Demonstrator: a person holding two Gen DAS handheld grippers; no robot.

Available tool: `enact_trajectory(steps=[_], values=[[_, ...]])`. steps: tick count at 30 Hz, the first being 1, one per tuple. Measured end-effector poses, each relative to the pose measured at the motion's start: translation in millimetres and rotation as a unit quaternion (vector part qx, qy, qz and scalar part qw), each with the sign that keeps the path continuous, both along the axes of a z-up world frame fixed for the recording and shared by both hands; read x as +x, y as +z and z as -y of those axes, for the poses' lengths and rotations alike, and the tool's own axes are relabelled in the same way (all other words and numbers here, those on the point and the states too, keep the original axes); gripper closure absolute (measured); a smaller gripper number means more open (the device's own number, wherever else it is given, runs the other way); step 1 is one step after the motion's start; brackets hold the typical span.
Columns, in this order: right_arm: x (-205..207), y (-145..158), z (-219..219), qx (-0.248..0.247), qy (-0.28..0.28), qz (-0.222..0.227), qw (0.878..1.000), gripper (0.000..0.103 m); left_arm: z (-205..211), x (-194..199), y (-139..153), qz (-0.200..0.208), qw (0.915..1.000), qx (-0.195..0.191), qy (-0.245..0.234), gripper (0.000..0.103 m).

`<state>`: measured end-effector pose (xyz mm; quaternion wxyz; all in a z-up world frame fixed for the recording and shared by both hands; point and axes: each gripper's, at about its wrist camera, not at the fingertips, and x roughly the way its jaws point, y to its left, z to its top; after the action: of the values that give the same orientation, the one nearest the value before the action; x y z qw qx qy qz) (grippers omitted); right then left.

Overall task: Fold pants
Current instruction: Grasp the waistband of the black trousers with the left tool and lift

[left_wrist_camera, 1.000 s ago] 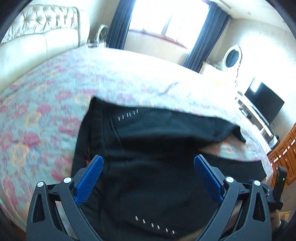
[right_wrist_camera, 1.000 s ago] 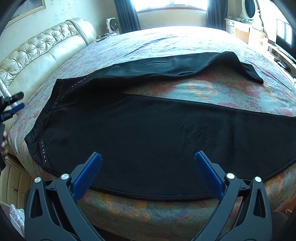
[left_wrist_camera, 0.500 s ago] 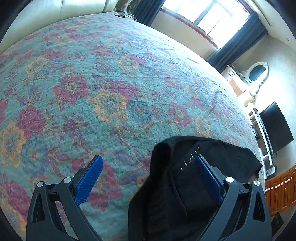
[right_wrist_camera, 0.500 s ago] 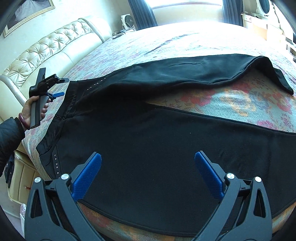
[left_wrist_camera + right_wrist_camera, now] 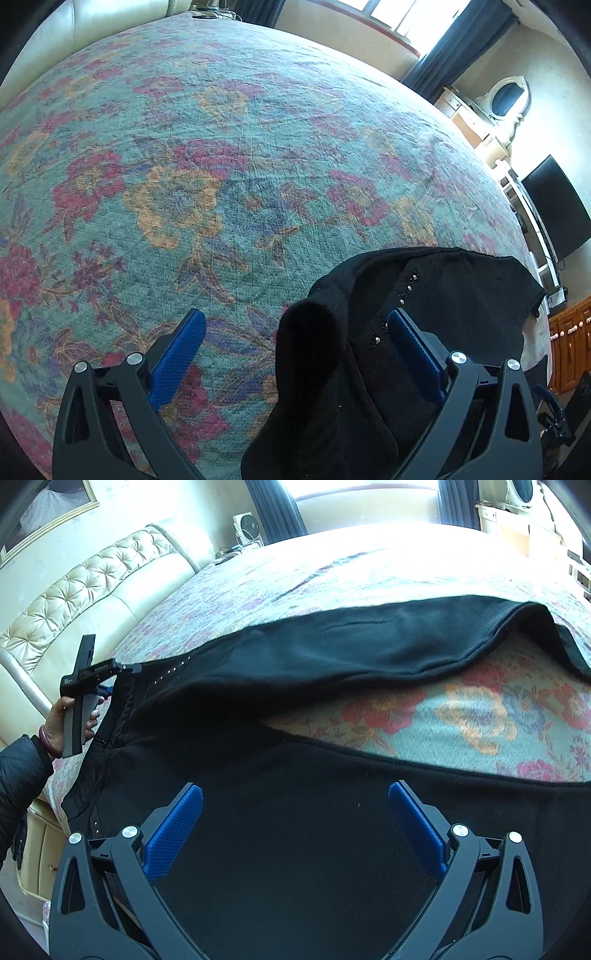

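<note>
Black pants (image 5: 314, 849) are lying spread across a bed (image 5: 424, 716) covered in a floral bedspread, with a cream tufted headboard (image 5: 81, 602) behind it. In the right wrist view, the right hand-held gripper (image 5: 295, 823) is hovering over the nearer leg, its blue fingers (image 5: 173, 830) standing wide apart with nothing between them. The two legs are splaying apart, showing a wedge of bedspread between them; the farther leg is rumpled, its end lifting into a fold. Small silver studs are dotting the waist area on the headboard side. There a hand (image 5: 70, 720) is holding the left hand-held gripper (image 5: 125, 670) right at the waistband. In the left wrist view, the left hand-held gripper (image 5: 295, 350) is also wide open, and a bunched hump of the pants (image 5: 424, 306) is sitting between its fingers, pressing against the right finger (image 5: 413, 347).
</note>
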<state>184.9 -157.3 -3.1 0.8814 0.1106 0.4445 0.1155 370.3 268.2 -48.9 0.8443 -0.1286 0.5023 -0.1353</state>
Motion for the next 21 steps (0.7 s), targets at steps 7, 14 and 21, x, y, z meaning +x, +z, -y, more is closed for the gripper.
enact_trajectory(steps=[7, 14, 21], values=[[18.4, 24.1, 10.6, -0.04, -0.02, 0.068, 0.997, 0.002, 4.4, 10.8, -12.1, -0.047, 0.9986, -0.011, -0.021, 0.005], [30.4, 24.4, 18.0, -0.031, -0.021, 0.085, 0.996, 0.002, 13.0, 12.0, -0.6, -0.004, 0.9987, 0.05, -0.013, 0.005], [32.6, 12.8, 13.2, -0.028, -0.01, 0.072, 0.997, 0.002, 28.0, 11.1, 9.6, 0.048, 0.9942, 0.093, -0.024, 0.005]])
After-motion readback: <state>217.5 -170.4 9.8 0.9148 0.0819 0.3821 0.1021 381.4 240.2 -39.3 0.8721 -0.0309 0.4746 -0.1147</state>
